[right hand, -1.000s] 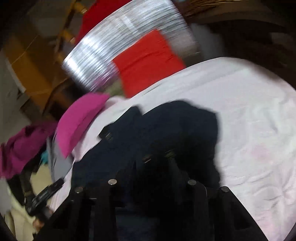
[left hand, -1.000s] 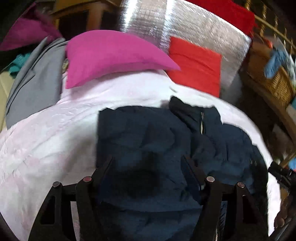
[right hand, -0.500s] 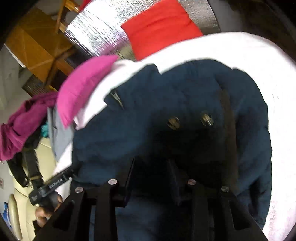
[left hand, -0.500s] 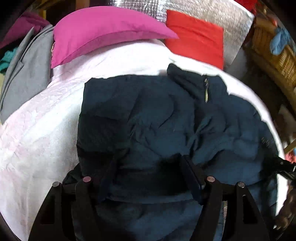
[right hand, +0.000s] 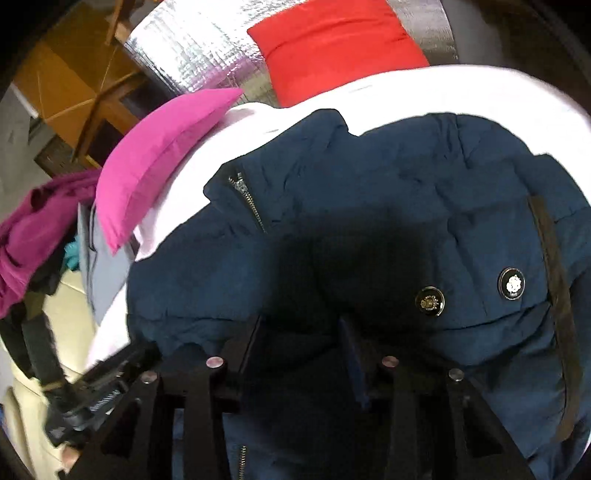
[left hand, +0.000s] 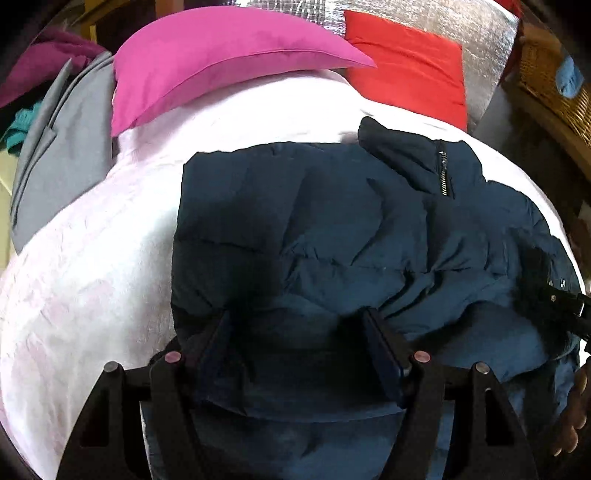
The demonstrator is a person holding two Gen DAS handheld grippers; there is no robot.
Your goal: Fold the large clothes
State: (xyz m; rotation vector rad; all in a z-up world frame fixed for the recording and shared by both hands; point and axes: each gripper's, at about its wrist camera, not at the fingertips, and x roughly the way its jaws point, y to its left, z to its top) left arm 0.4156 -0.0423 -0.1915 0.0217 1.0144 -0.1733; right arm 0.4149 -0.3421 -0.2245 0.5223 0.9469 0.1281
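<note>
A dark navy padded jacket lies on the white bed sheet, its zipped collar toward the pillows. In the right wrist view the jacket shows two round gold buttons and a dark trim strip. My left gripper is low over the jacket's near part, jaws wide apart with jacket cloth lying between them. My right gripper is also low over the jacket, jaws apart. Whether either pad pinches cloth is hidden in shadow.
A magenta pillow and a red pillow lean on a silver quilted headboard. Grey clothing lies at the bed's left edge. A wicker basket stands at the right. A wooden chair stands beyond the bed.
Both grippers have moved forward and lower over the jacket. The jacket now spreads wider on the sheet, and the right view has steadied with the buttons in sight.
</note>
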